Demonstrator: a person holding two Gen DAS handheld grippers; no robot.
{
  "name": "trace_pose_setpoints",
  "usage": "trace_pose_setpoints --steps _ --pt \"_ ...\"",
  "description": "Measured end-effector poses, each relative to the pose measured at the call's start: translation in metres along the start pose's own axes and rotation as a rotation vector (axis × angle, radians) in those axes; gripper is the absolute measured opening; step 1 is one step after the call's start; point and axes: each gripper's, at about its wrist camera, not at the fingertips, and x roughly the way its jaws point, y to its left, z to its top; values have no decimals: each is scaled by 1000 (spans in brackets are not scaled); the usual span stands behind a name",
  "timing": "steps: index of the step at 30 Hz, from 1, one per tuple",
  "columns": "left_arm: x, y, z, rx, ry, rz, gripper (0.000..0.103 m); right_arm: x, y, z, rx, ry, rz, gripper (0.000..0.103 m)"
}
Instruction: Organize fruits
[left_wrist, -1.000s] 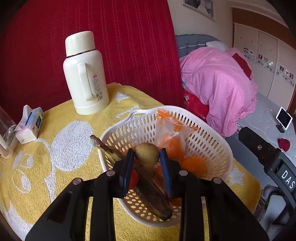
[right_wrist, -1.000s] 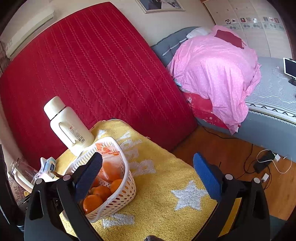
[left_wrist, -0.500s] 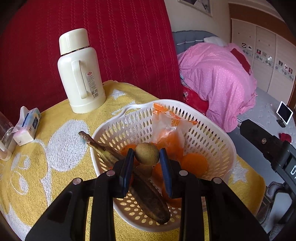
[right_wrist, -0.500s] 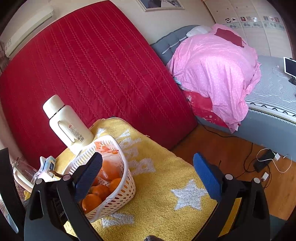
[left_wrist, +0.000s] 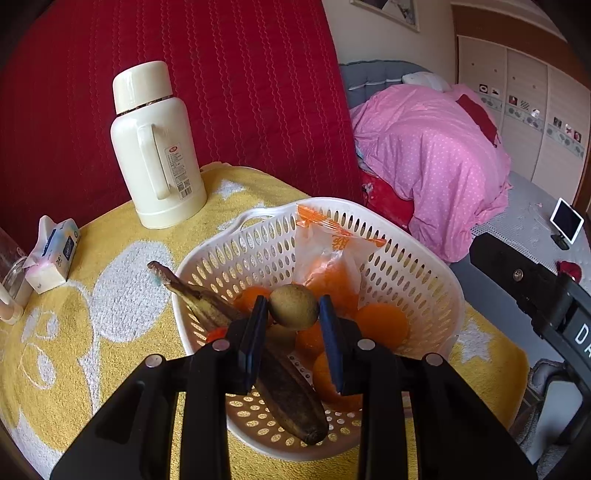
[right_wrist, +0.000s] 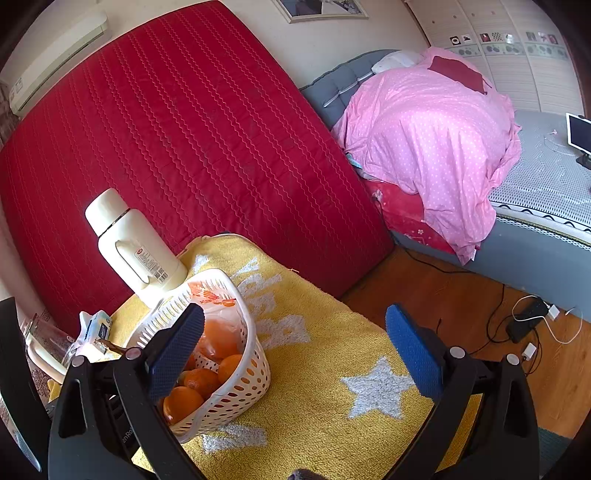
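Note:
My left gripper (left_wrist: 293, 312) is shut on a small brown-green kiwi (left_wrist: 293, 306) and holds it above the white plastic basket (left_wrist: 417, 254). Inside the basket lie several oranges (left_wrist: 380, 325), a dark overripe banana (left_wrist: 284, 384) whose stem sticks out over the left rim, and a plastic bag (left_wrist: 328, 258) with orange fruit. In the right wrist view the same basket (right_wrist: 251, 373) stands at lower left. My right gripper (right_wrist: 295, 347) hangs open above the yellow towel with nothing between its fingers.
A cream thermos (left_wrist: 157, 147) stands behind the basket on the yellow towel-covered table (left_wrist: 92, 295). A tissue pack (left_wrist: 55, 251) and a glass jar (left_wrist: 11, 273) sit at the left edge. A red mattress (right_wrist: 184, 129) leans behind; a bed with pink bedding (right_wrist: 432, 136) is right.
The left gripper has drifted slightly over the basket with the kiwi still held, so the basket looks a little closer and more central. The right gripper has stayed put.

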Motion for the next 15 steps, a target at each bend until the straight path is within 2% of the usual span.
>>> trace_pose_setpoints --steps 7,9,11,15 --pt "-3 0 1 -1 -9 0 30 0 -1 0 0 0 0 100" --pt "-4 1 1 -7 -15 4 32 0 -1 0 0 -1 1 100" --pt "-6 3 2 -15 -19 4 39 0 -1 0 1 -2 1 100" --pt "-10 5 2 -14 -28 14 41 0 -1 0 2 -3 0 100"
